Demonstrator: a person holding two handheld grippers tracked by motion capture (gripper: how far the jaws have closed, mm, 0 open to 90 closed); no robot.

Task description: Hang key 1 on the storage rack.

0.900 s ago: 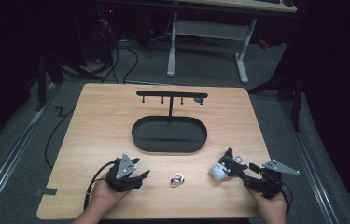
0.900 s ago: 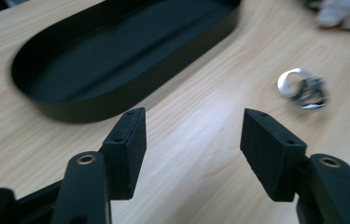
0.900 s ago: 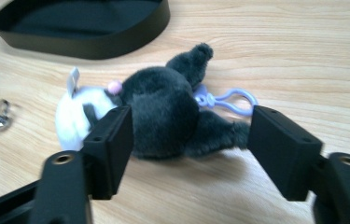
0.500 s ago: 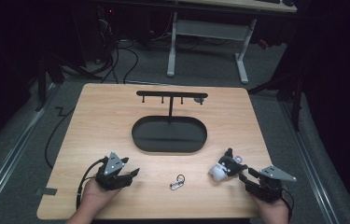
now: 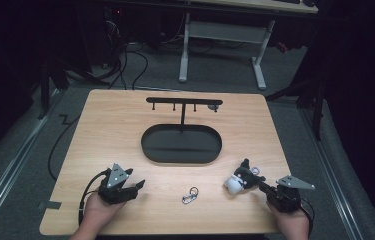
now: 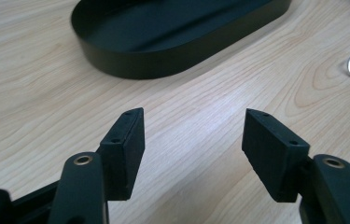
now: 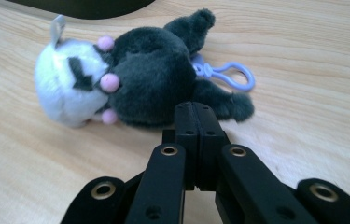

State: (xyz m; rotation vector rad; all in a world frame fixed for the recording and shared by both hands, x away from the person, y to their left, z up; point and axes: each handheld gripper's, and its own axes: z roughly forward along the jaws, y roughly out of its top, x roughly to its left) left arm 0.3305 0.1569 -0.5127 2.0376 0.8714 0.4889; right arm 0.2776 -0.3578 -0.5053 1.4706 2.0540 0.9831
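Now, in the high view, the left gripper (image 5: 134, 186) sits at the near-left of the light wooden table (image 5: 105, 125), drawn back and leftward from where it lay a second ago, closer to the small metal key ring with its clip (image 5: 190, 195). That ring lies alone on the wood between the two grippers. The right gripper (image 5: 261, 186) has pulled back a little toward the near-right edge, and the small black-and-white plush toy keychain (image 5: 240, 179) lies just beyond its tips, in the same spot as before. Farther off stands the black oval metal tray (image 5: 181, 144) with its T-shaped hook rack (image 5: 184, 102), one hook bearing a small item I cannot make out.

In the left gripper view, the jaws stand wide apart over bare wood, holding nothing; the tray sits ahead and the ring's edge shows at the right.

In the right gripper view, the jaws are pressed together, empty, pointing at the plush toy, whose lilac plastic clip (image 7: 226, 74) lies on the table. Both retreats suggest a pause, with neither keychain picked up yet.
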